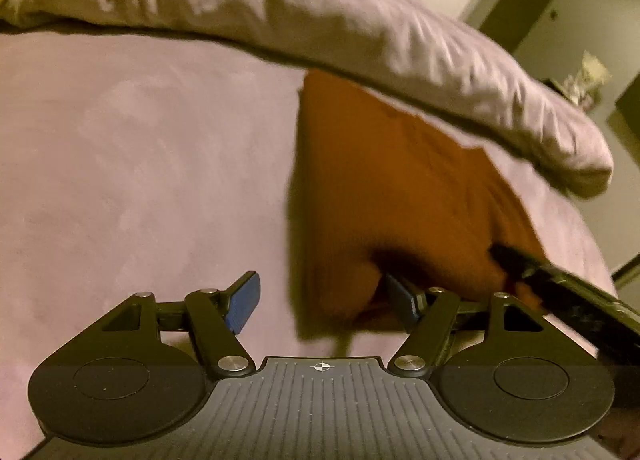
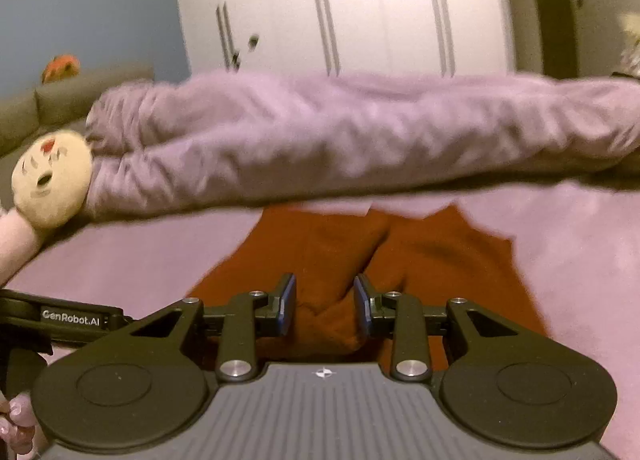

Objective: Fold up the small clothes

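In the left wrist view, pale purple bed [image 1: 140,164] fills the left side, with a rumpled duvet [image 1: 320,12] of the same colour bunched along its far edge. The left gripper [image 1: 320,300] has its jaws spread wide: the left pad [image 1: 242,306] sits over bare sheet, while the right pad lies against the near edge of the orange garment [image 1: 400,188], which nothing on this gripper pinches. The garment lies on the bed right of centre, its far end reaching the duvet. At the far right, the other gripper's dark body crosses the garment's near corner.

In the right wrist view, a plush toy [image 2: 50,178] rests at the left beside the duvet. The right gripper [image 2: 325,308] has its jaws partly closed around a raised fold of the garment; whether the pads press it I cannot tell. White wardrobe doors [image 2: 360,8] stand behind.
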Available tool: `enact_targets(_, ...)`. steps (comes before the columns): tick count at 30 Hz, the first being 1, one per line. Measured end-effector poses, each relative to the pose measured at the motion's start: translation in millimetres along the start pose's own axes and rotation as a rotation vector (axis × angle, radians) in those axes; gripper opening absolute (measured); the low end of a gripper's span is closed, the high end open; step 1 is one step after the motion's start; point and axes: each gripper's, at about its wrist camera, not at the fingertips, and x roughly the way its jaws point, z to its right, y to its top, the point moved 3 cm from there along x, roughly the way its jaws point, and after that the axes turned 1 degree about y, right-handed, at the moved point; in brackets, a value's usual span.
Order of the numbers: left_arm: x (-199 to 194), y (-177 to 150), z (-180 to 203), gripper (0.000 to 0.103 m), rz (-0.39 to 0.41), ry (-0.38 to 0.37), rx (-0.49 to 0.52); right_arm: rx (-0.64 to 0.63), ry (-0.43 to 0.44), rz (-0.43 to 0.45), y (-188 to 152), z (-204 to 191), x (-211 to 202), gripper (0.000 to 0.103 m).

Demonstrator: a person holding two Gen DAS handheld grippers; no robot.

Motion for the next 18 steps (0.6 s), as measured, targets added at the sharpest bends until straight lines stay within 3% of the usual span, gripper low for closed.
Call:
enact_targets(1,3,-2,0,0.076,-0.011,-0.002,0.008,0.022,0.004,-0.065,-7,7,10,0.029)
enact_targets(3,7,-3,-2,0.081,-0.024,0.002,0.013,0.091,0.029,-0.116,-16,24,15,0.029)
enact_targets(7,7,-6,-11,0.083,-0.028,-0.005,-0.003,0.221,0.075,-0.138,-9,42,5,0.030)
enact_targets(11,8,-5,-9,0.084,-0.030,-0.004,0.004,0.371,0.154,-0.089,11,55,4,0.034)
enact_targets(13,7,-6,-10,0.084,-0.033,-0.002,0.017,0.441,0.191,-0.083,20,61,10,0.047)
enact_targets(14,7,-6,-9,0.084,-0.034,-0.001,0.028,0.467,0.222,-0.092,23,61,16,0.061)
enact_targets(18,7,-7,-10,0.084,-0.042,-0.005,0.056,0.448,0.247,-0.136,32,53,34,0.067)
